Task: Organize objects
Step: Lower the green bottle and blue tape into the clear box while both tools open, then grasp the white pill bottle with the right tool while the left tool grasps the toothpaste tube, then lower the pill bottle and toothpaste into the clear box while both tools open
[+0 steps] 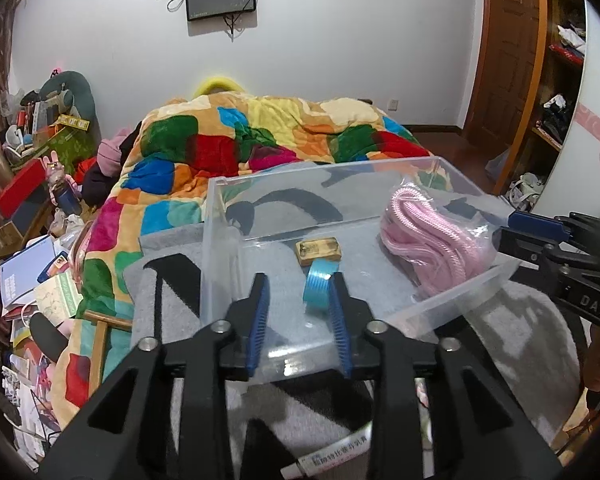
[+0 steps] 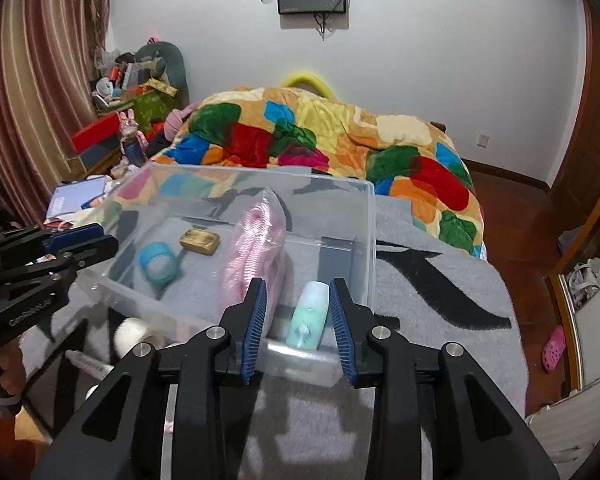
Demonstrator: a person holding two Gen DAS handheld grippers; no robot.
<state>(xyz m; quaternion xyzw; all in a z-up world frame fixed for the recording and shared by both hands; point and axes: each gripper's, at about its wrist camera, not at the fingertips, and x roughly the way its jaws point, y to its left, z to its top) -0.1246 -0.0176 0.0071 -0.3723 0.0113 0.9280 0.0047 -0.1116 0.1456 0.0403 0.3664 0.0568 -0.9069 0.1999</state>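
Note:
A clear plastic bin [image 1: 220, 216] [image 2: 370, 240] stands on a grey blanket [image 1: 512, 336] [image 2: 420, 288]. Inside lie a blue tape roll [image 1: 315, 286] [image 2: 156, 266], a small gold box [image 1: 318, 251] [image 2: 200, 241] and a bagged pink rope [image 1: 432, 236] [image 2: 256, 248]. My left gripper [image 1: 300, 316] is open over the bin's near edge, the tape roll against its right pad, not gripped. My right gripper [image 2: 298, 320] is open over the bin, a pale green bottle [image 2: 309, 316] lying loose between its fingers. Each gripper shows in the other view, the right [image 1: 540, 240], the left [image 2: 60, 248].
A white tape roll [image 2: 134, 334] and a white tube [image 2: 88, 361] [image 1: 332, 454] lie on the blanket in front of the bin. A colourful patchwork quilt [image 1: 236, 148] covers the bed behind. Clutter fills the floor at left [image 1: 40, 272]; shelves [image 1: 556, 80] stand at right.

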